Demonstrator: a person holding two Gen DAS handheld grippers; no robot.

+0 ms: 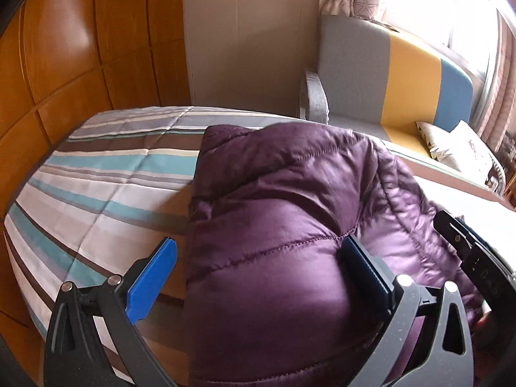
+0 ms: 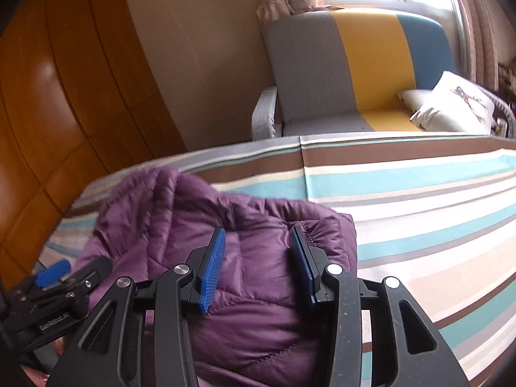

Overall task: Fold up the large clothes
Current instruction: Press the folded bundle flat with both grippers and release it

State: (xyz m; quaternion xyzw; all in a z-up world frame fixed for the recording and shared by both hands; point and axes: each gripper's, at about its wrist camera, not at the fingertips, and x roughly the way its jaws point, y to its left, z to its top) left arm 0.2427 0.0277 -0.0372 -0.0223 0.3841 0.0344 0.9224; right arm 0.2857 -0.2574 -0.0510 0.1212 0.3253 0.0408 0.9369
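A purple quilted puffer jacket (image 1: 290,225) lies bundled on the striped bedspread (image 1: 106,187). My left gripper (image 1: 258,258) is open, its jaws wide apart around the jacket's left side, the right blue pad pressed into the fabric. In the right wrist view the jacket (image 2: 251,290) sits under my right gripper (image 2: 258,242), which is open with both blue pads resting over the fabric. The left gripper (image 2: 51,274) shows at the lower left of that view, and the right gripper's body (image 1: 467,251) at the right of the left wrist view.
A wooden wardrobe (image 1: 80,48) stands to the left of the bed. A grey, yellow and blue sofa (image 2: 354,64) with white cushions (image 2: 451,103) sits beyond the bed under a bright window. The striped bedspread (image 2: 419,193) stretches to the right.
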